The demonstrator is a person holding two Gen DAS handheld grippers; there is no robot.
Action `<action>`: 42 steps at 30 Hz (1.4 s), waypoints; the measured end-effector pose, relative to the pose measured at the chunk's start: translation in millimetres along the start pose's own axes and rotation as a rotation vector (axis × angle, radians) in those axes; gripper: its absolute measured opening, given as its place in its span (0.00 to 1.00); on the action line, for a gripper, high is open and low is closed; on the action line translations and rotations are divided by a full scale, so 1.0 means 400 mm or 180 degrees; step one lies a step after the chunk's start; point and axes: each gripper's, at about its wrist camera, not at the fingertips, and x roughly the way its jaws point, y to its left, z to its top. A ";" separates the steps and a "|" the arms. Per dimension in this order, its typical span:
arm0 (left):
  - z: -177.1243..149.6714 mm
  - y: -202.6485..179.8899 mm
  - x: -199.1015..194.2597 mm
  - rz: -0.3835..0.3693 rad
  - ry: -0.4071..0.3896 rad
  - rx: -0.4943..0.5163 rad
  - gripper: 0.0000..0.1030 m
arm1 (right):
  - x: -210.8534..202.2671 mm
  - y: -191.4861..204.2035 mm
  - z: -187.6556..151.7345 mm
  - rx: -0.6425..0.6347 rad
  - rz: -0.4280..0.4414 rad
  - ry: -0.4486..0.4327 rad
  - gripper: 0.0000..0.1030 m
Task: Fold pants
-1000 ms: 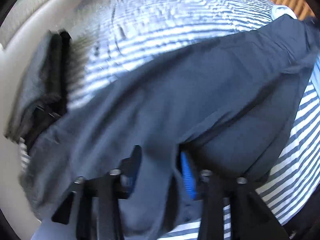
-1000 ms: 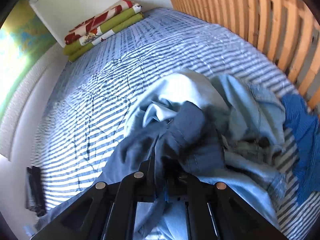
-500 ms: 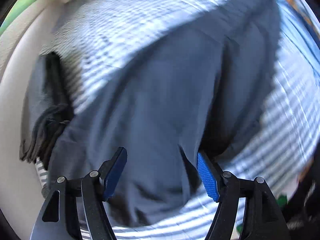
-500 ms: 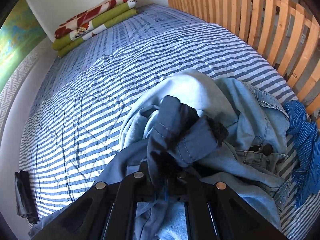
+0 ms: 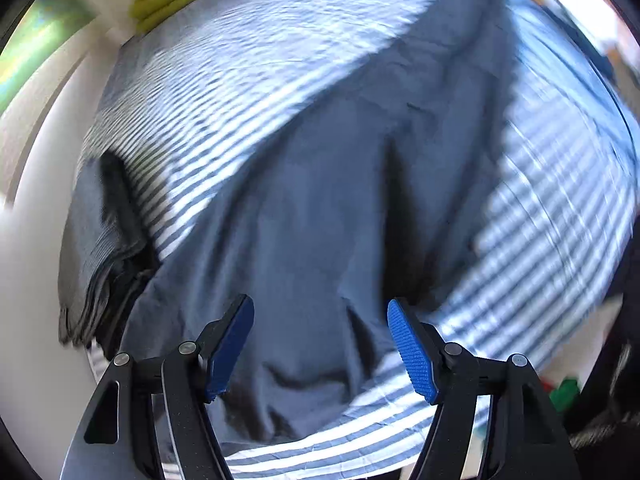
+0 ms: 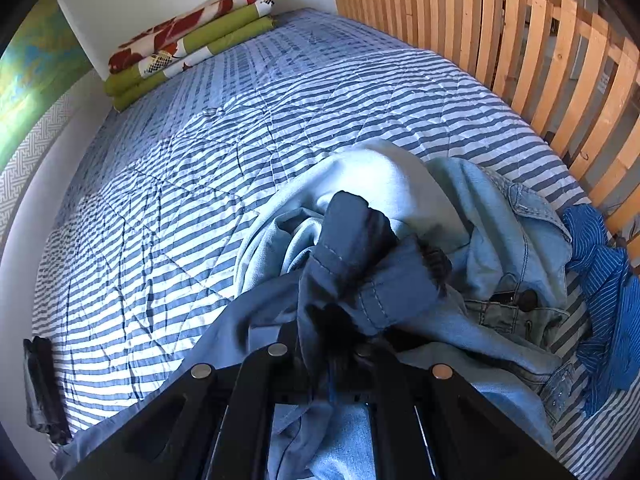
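Observation:
Dark blue-grey pants point(image 5: 320, 200) lie stretched across the striped bedspread point(image 5: 248, 80) in the left wrist view. My left gripper point(image 5: 320, 306) hovers just above their near end. It is open, its blue pads point(image 5: 412, 352) wide apart with nothing pressed between them. In the right wrist view my right gripper point(image 6: 340, 344) is shut on the other end of the pants point(image 6: 360, 264). Two stitched hems bunch up above its fingers and hide the tips. One leg runs off to the lower left.
A pile of light denim clothes point(image 6: 460, 208) and a blue striped shirt point(image 6: 608, 304) lie right of the right gripper. A wooden slatted frame point(image 6: 520, 48) borders the bed's right side. A folded dark stack point(image 6: 40, 392) sits at the left edge, a folded blanket point(image 6: 188, 44) at the far end.
My left gripper has let go of the pants, spread its jaws wide, lifted and rolled; the fabric now lies on the bed. The right gripper keeps its grip and has hardly moved.

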 end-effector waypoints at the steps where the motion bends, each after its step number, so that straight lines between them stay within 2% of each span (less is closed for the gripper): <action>1: 0.003 -0.049 0.003 -0.0014 0.0031 0.0259 0.70 | 0.001 0.000 -0.001 -0.0004 -0.0003 0.0007 0.04; 3: 0.012 -0.139 0.017 -0.0031 0.0065 0.0795 0.71 | 0.004 0.000 -0.004 -0.0016 -0.0012 0.0025 0.04; 5: 0.035 -0.194 0.042 -0.0026 0.0116 0.1131 0.71 | 0.003 0.000 -0.007 -0.0015 -0.0018 0.0025 0.04; 8: 0.075 -0.198 0.090 -0.0064 0.0234 0.1206 0.71 | 0.003 -0.001 -0.010 -0.0014 -0.0014 0.0034 0.04; 10: 0.084 -0.201 0.118 -0.0085 0.0340 0.1255 0.67 | 0.004 -0.001 -0.008 -0.0028 -0.0021 0.0038 0.04; 12: 0.069 -0.216 0.153 -0.0105 0.0504 0.1387 0.35 | 0.004 -0.003 -0.005 -0.0015 -0.0015 0.0046 0.04; 13: 0.064 -0.217 0.162 -0.0079 0.0567 0.1429 0.26 | 0.003 -0.001 -0.003 -0.0013 -0.0014 0.0042 0.04; 14: 0.060 -0.217 0.166 -0.0073 0.0609 0.1458 0.12 | 0.004 0.000 -0.002 -0.0019 -0.0017 0.0036 0.04; 15: 0.059 -0.216 0.166 -0.0078 0.0620 0.1458 0.02 | 0.004 0.002 -0.002 -0.0027 -0.0025 0.0030 0.04; 18: 0.058 -0.208 0.127 -0.0252 0.0563 0.1362 0.02 | 0.007 0.004 -0.004 -0.0044 -0.0070 0.0015 0.04; 20: 0.053 -0.202 0.095 -0.0202 0.0490 0.1326 0.02 | 0.002 0.001 -0.005 -0.0027 -0.0121 -0.0010 0.04; 25: 0.026 -0.171 -0.001 -0.0257 0.0326 0.1176 0.01 | -0.045 -0.016 0.003 0.0026 -0.0259 -0.0181 0.03; 32: -0.060 -0.217 -0.093 -0.0296 0.0131 0.1129 0.01 | -0.083 -0.035 -0.005 0.0058 -0.0316 -0.0250 0.02; 37: -0.060 -0.154 -0.157 -0.0251 -0.0126 0.0916 0.01 | -0.135 -0.054 -0.002 0.0101 -0.0301 -0.0351 0.02; 39: -0.072 -0.155 -0.127 -0.0417 -0.0031 0.0857 0.01 | -0.139 -0.050 -0.009 0.0022 -0.0409 -0.0393 0.02; 40: -0.086 -0.170 -0.097 -0.0510 0.0071 0.0901 0.01 | -0.130 -0.047 -0.019 -0.0036 -0.0492 -0.0389 0.02; 42: -0.110 -0.233 -0.044 -0.0531 0.0249 0.1091 0.05 | -0.099 -0.046 -0.043 -0.0092 -0.0646 -0.0327 0.02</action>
